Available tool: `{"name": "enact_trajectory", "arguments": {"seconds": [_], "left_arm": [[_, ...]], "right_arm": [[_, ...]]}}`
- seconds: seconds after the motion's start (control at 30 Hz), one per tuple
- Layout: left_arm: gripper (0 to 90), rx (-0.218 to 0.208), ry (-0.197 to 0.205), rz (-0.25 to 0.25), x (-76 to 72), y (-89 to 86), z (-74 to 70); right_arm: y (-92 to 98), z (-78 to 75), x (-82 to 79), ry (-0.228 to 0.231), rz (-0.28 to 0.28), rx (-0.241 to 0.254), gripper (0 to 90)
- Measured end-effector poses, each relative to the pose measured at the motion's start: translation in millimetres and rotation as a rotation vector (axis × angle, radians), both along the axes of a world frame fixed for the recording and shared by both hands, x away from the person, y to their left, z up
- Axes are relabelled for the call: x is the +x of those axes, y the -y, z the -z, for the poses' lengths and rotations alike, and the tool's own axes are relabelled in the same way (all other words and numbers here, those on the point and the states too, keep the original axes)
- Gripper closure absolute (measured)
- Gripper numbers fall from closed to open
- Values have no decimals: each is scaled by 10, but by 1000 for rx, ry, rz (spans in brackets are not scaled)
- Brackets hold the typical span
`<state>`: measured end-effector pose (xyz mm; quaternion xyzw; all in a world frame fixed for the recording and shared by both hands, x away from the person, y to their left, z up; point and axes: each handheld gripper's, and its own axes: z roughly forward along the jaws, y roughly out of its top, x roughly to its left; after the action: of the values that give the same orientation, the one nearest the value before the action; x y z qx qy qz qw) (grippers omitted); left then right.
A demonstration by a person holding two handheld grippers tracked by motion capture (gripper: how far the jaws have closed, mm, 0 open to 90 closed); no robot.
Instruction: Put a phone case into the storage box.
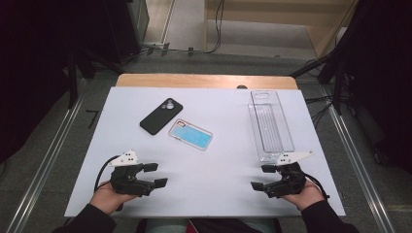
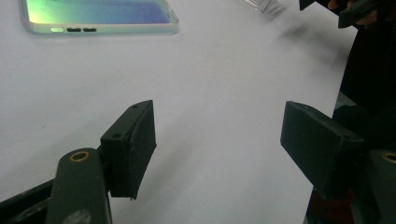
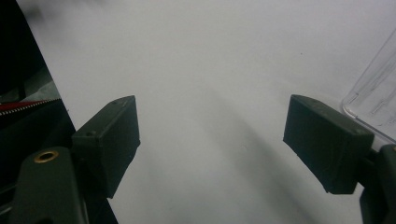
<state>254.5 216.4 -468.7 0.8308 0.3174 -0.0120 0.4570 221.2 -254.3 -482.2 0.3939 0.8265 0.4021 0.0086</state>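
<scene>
Clear tray (image 1: 270, 127) sits right of centre, its near end just beside the right hand-held gripper (image 1: 266, 177); clear phone case (image 1: 191, 134) and black phone (image 1: 158, 116) centre-left. Left hand-held gripper (image 1: 155, 174) and right both wide open, empty. Risk: slick tray rim slips or skids when pinched.

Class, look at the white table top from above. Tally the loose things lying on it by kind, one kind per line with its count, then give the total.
Phone cases: 2, a black case and a clear case with a blue inside
Clear plastic trays: 1, the long clear tray at the right
Total: 3
</scene>
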Motion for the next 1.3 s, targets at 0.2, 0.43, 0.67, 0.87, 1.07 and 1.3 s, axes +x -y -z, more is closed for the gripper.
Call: {"name": "enact_trajectory", "arguments": {"seconds": [0.2, 0.43, 0.67, 0.87, 1.07, 1.3], "left_arm": [[272, -3, 1, -1, 7, -6, -7], [272, -2, -6, -8, 37, -18, 3], [272, -2, -15, -6, 52, -3, 12], [270, -6, -15, 6, 56, 5, 10], [248, -10, -16, 17, 55, 11, 11], [246, -22, -20, 12, 53, -1, 5]], "right_arm": [[5, -6, 3, 5, -6, 3, 167], [1, 6, 43, 2, -13, 5, 168], [-2, 15, 60, -4, -21, 3, 167], [-6, 6, 43, -2, -29, 6, 167], [-9, 10, 56, -7, -31, 6, 167], [-26, 5, 60, -5, -46, 16, 161]]}}
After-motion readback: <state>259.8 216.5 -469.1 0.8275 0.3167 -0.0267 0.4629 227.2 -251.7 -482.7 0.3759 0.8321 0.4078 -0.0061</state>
